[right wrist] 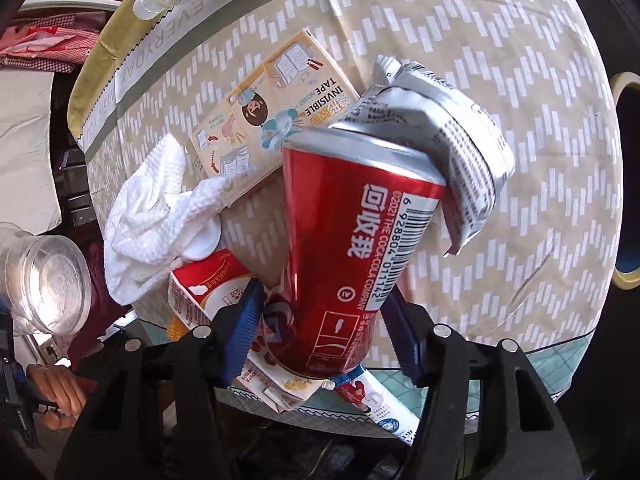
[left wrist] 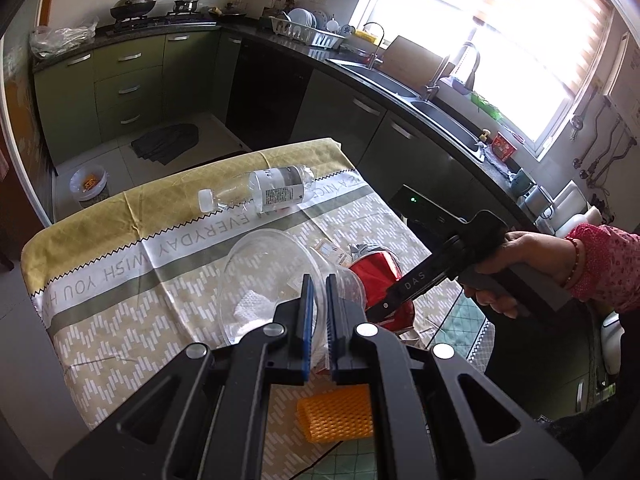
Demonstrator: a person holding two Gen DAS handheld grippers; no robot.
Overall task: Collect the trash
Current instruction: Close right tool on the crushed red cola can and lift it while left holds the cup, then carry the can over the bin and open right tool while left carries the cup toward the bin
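My left gripper (left wrist: 319,284) is shut on the rim of a clear plastic cup (left wrist: 276,280) and holds it tilted above the table; the cup also shows in the right wrist view (right wrist: 48,284). My right gripper (right wrist: 324,328) is shut on a red Coca-Cola can (right wrist: 352,248), which also shows in the left wrist view (left wrist: 378,276). A silver wrapper (right wrist: 448,128) lies by the can's top. A white tissue (right wrist: 156,216), a tape box (right wrist: 272,112), a small carton (right wrist: 208,292) and a clear bottle (left wrist: 264,192) lie on the table.
The table carries a beige and yellow patterned cloth (left wrist: 120,300). An orange foam net (left wrist: 336,416) lies under my left gripper. A tube (right wrist: 380,404) lies at the table's edge. A bin (left wrist: 89,184) stands on the floor beyond. Green cabinets and a sink (left wrist: 384,84) line the walls.
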